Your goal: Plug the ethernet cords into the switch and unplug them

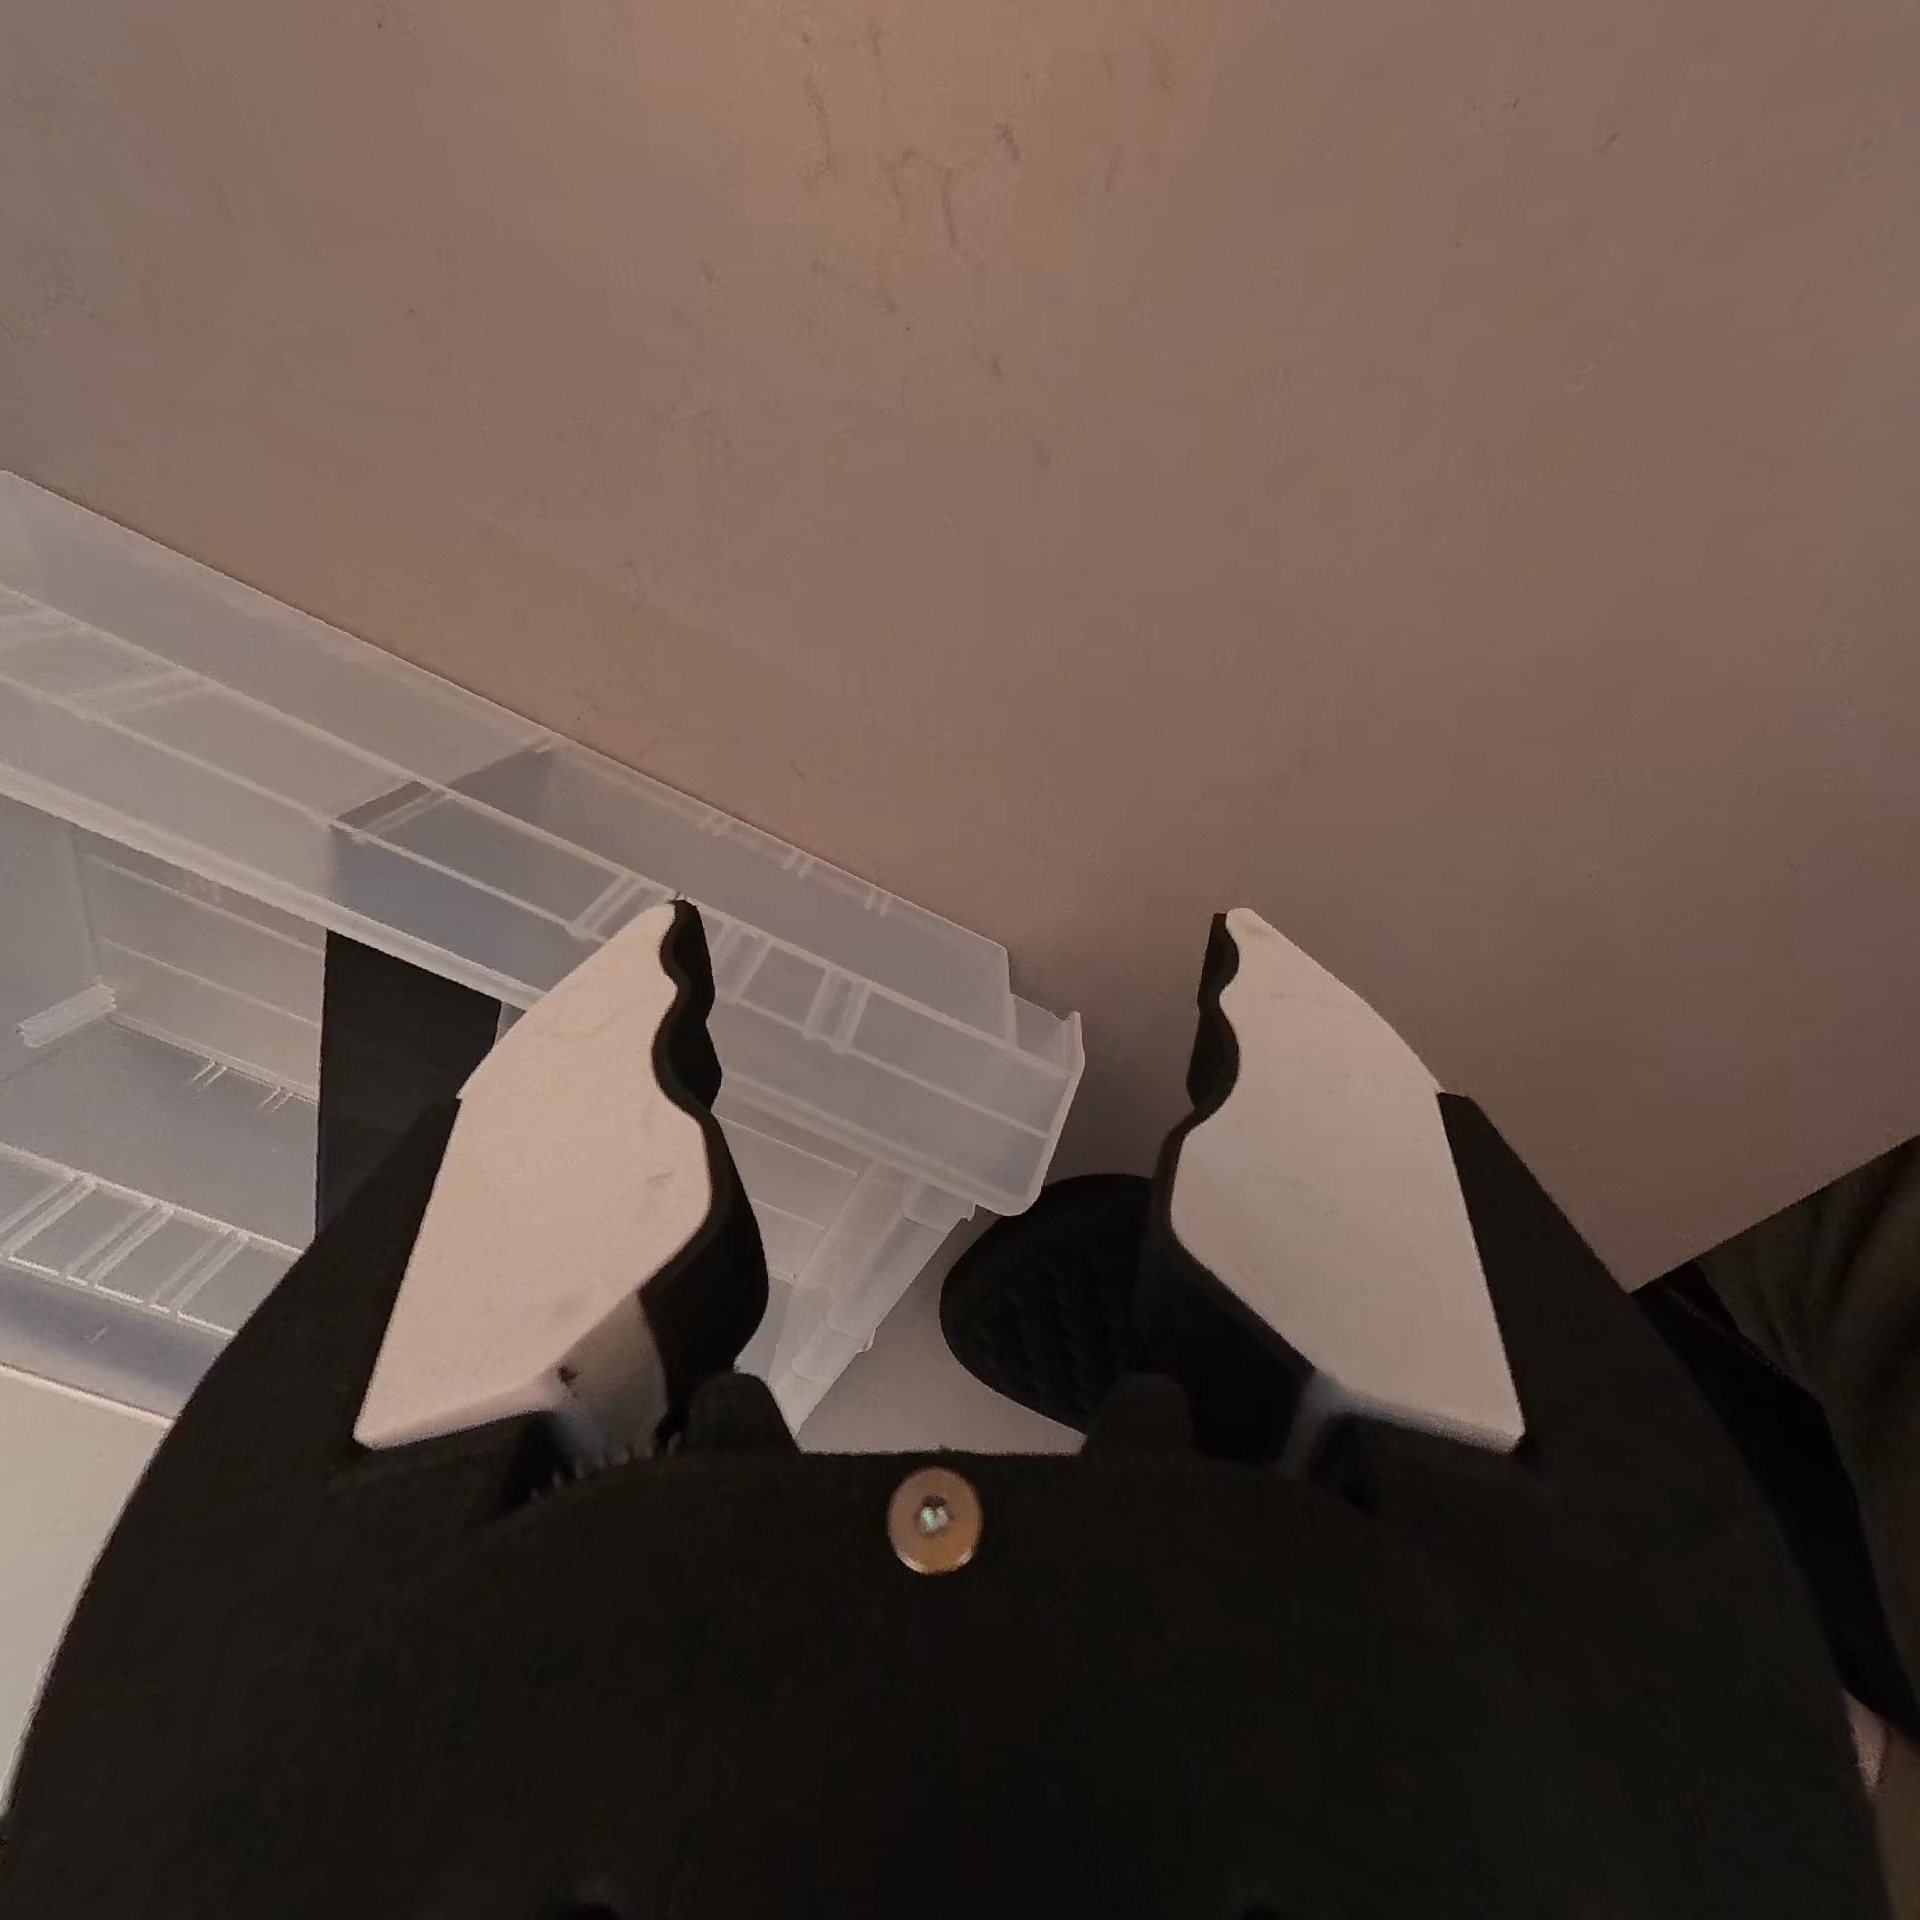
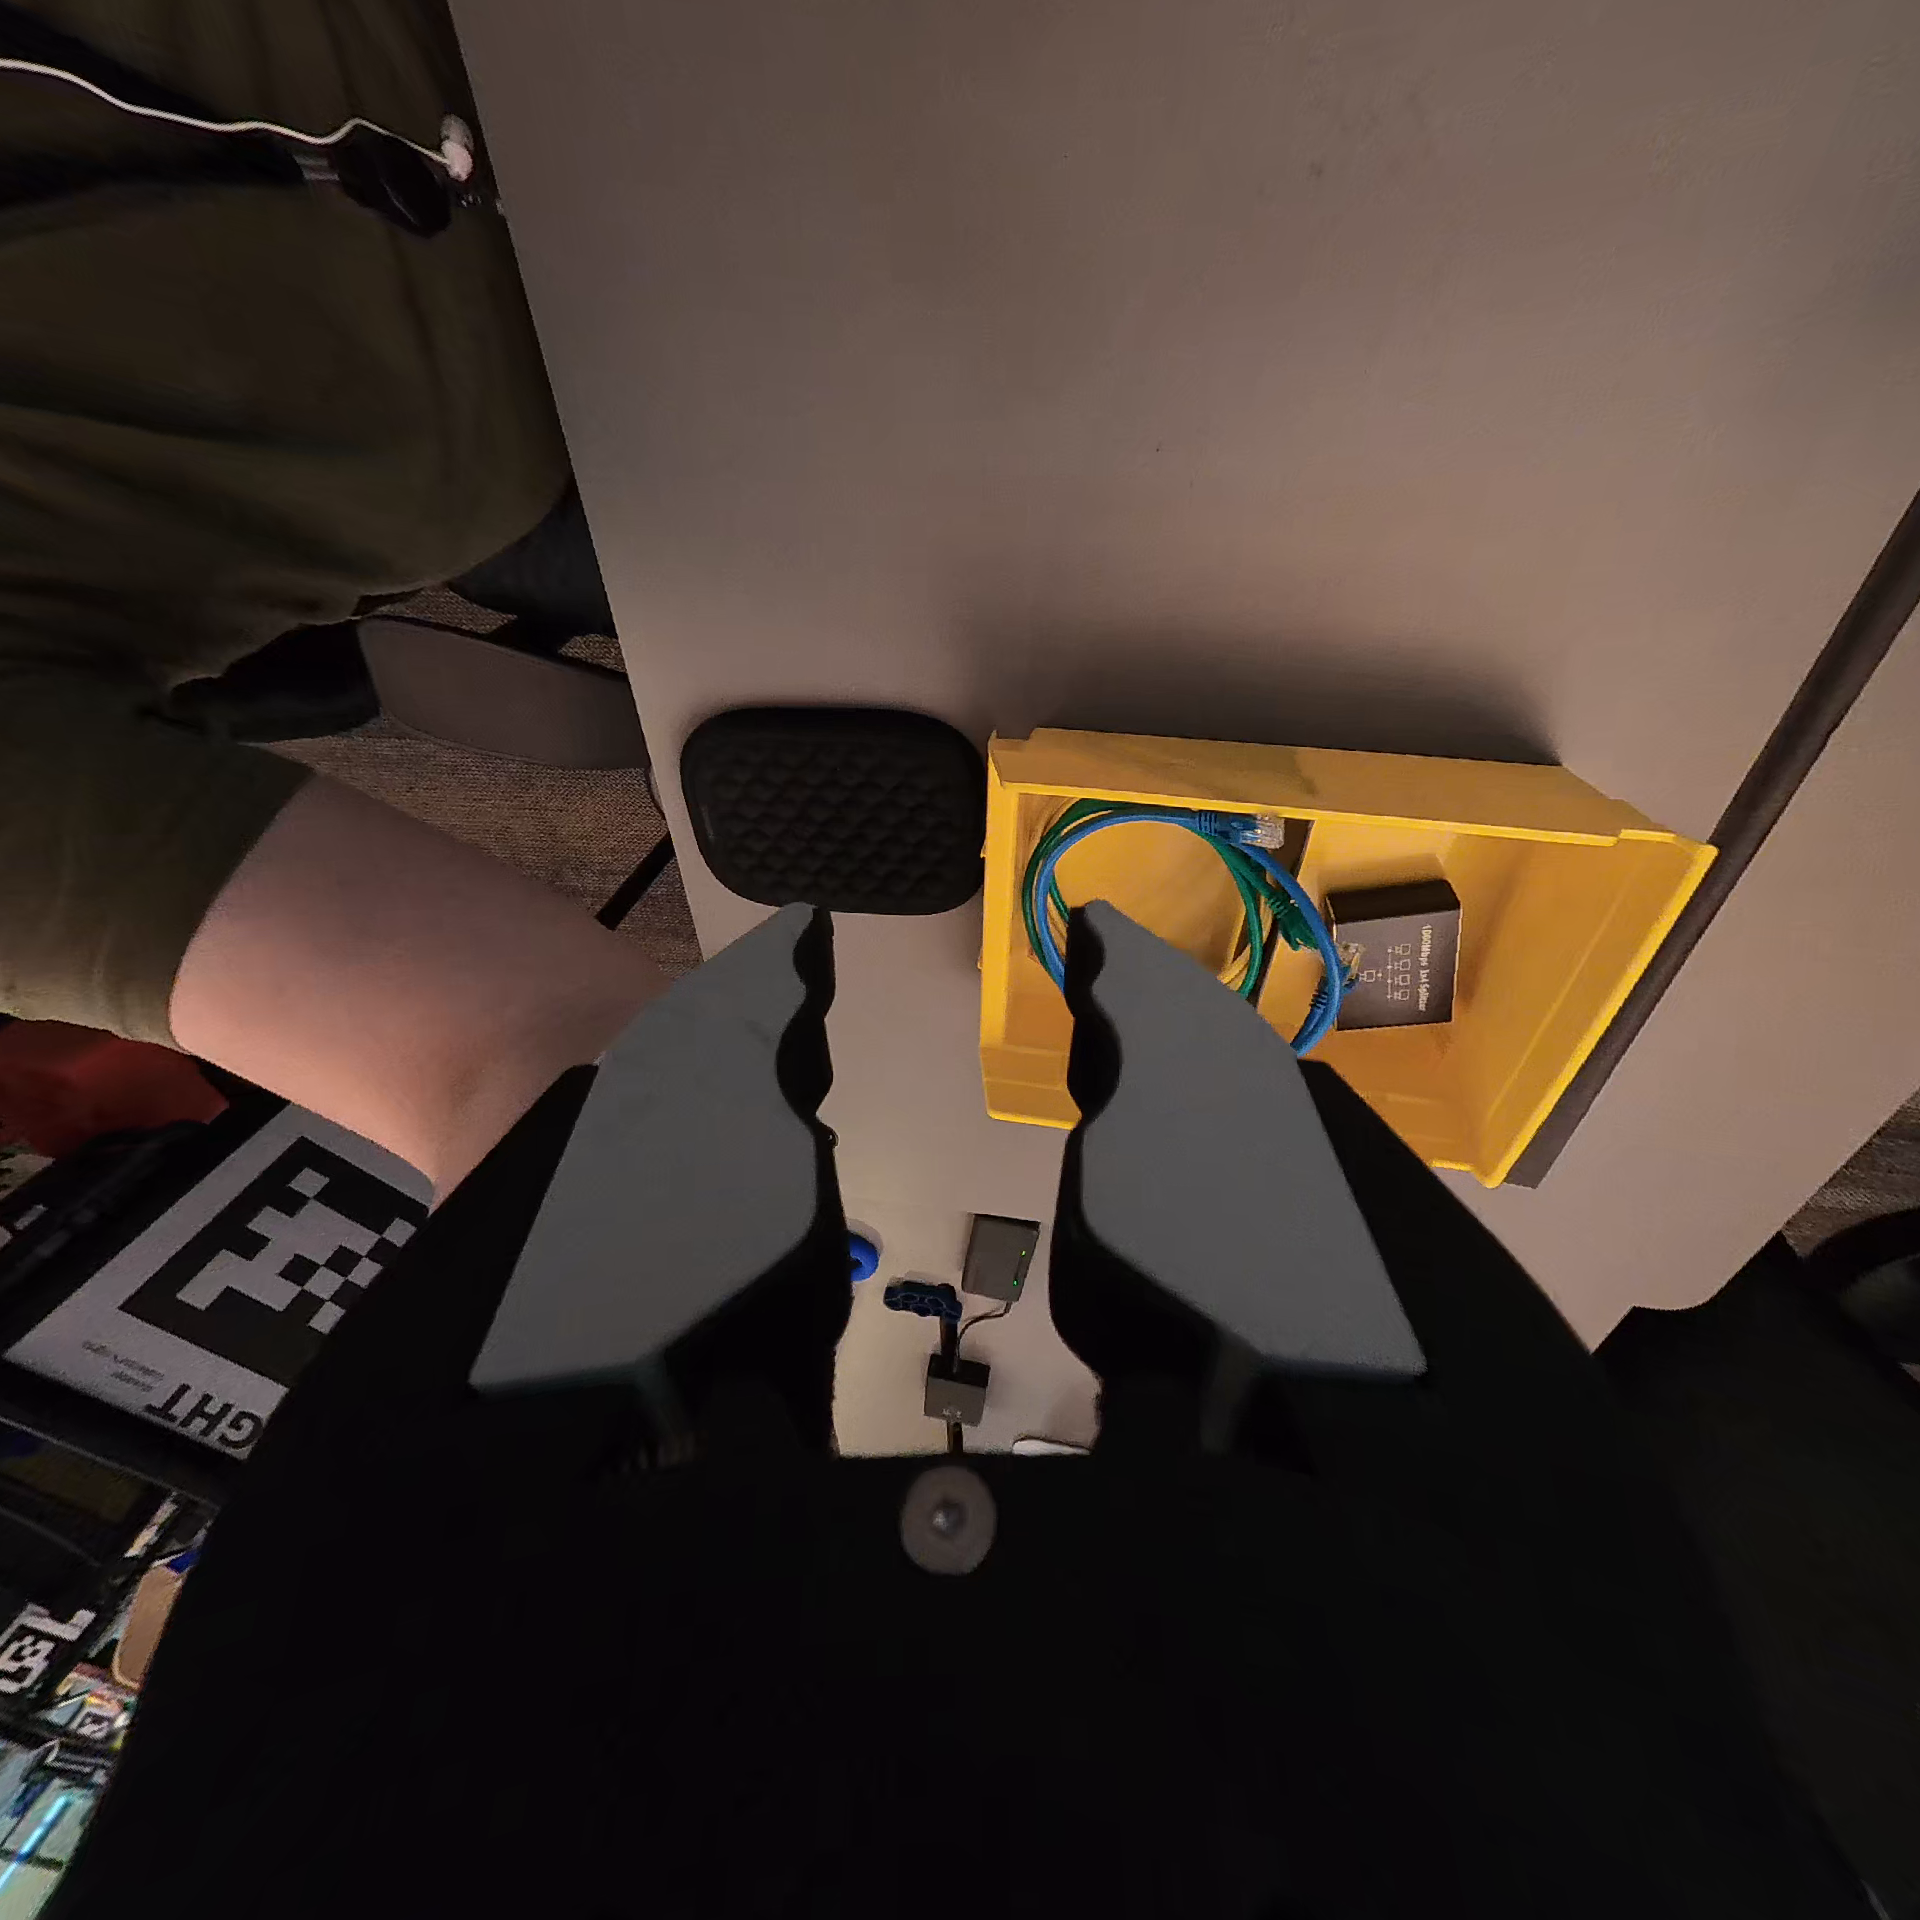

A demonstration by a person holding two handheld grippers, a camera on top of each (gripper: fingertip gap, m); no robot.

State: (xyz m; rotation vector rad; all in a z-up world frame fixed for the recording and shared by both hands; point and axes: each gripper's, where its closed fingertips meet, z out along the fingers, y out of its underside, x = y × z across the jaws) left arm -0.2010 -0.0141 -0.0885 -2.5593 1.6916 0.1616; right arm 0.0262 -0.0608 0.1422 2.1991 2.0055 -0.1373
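In the right wrist view a yellow bin [image 2: 1558, 831] lies on the pale table. Inside it sit a small black switch [image 2: 1392, 956], a coiled blue ethernet cord [image 2: 1132, 826] and a green ethernet cord [image 2: 1262, 914]; neither cord looks plugged in. My right gripper [image 2: 951, 920] is open and empty, above the table just left of the bin's near corner. My left gripper [image 1: 951, 920] is open and empty over bare table; no switch or cord shows in the left wrist view.
A black textured pad [image 2: 831, 810] lies left of the bin, also in the left wrist view [image 1: 1039, 1299]. A clear plastic organiser [image 1: 416, 883] lies at the left. A person's leg [image 2: 364, 935] is beside the table edge. Small adapters [image 2: 997, 1257] lie below. Some 35 cm of space lies between my two pairs of fingers.
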